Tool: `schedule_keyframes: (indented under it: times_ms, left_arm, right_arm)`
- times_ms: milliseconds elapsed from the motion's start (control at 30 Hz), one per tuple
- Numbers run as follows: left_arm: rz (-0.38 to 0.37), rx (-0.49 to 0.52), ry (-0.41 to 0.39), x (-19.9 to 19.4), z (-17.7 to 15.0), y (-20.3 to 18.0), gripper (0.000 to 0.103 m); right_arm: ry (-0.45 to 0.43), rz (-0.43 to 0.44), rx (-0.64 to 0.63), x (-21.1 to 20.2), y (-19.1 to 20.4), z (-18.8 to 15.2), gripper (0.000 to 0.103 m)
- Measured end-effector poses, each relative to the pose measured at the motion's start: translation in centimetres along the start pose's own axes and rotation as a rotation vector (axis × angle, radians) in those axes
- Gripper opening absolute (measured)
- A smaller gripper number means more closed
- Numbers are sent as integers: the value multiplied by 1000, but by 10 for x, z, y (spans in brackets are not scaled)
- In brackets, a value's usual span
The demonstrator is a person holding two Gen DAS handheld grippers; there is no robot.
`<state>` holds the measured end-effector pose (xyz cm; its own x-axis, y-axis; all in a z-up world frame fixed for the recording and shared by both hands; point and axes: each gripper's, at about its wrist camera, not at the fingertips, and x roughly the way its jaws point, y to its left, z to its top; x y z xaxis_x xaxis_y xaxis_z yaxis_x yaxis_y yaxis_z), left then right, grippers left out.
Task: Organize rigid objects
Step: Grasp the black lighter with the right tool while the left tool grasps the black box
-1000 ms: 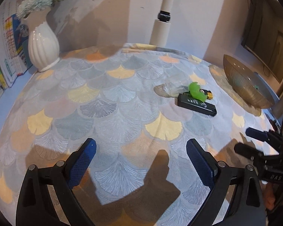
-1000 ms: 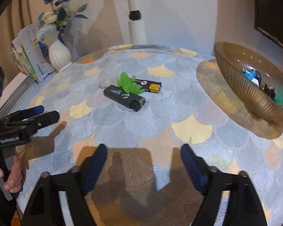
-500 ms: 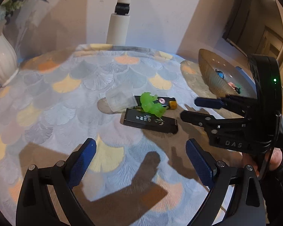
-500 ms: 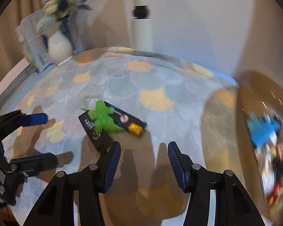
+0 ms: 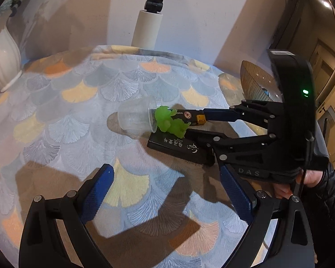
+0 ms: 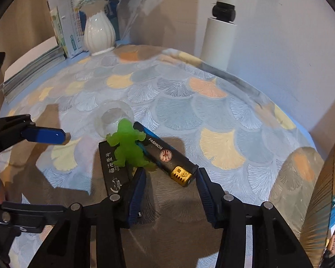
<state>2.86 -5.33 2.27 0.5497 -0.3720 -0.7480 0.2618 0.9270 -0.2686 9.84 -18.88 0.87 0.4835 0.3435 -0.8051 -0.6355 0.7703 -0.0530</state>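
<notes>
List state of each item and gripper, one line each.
right gripper: jaws closing around the lighter's gold end, pads not yet touching
left gripper: open, empty
lighter: lying flat, partly under the figure
green figure: lying across lighter and box
black box: flat on the cloth
clear cup: tipped on its side, empty
glass bowl: upright, holding toys

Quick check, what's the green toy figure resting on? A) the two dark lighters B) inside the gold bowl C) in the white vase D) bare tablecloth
A: the green toy figure lies across the two dark lighters, beside the tipped clear cup.
</notes>
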Motion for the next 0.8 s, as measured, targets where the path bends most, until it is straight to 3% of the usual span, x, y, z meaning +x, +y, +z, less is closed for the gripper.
schedule_keyframes:
  times_ms: [133, 200, 300, 367, 633, 800]
  left_arm:
    - [3, -5, -9, -8, -4, 3, 95]
    - [3, -13, -7, -9, -6, 5, 95]
    - [12, -16, -3, -10, -7, 7, 95]
    - [14, -15, -7, -14, -8, 8, 95]
    - [-9, -68, -9, -25, -25, 18, 95]
    - [43, -22, 36, -8, -22, -7, 95]
  right_arm:
    - [37, 0, -16, 5, -4, 10, 58]
    - [30, -5, -23, 13, -5, 18, 58]
    - [9, 22, -10, 16, -1, 19, 45]
    - [-10, 32, -5, 10, 5, 13, 25]
    - [-4, 7, 120, -33, 41, -41, 22]
    - [-26, 35, 300, -68, 58, -84, 22]
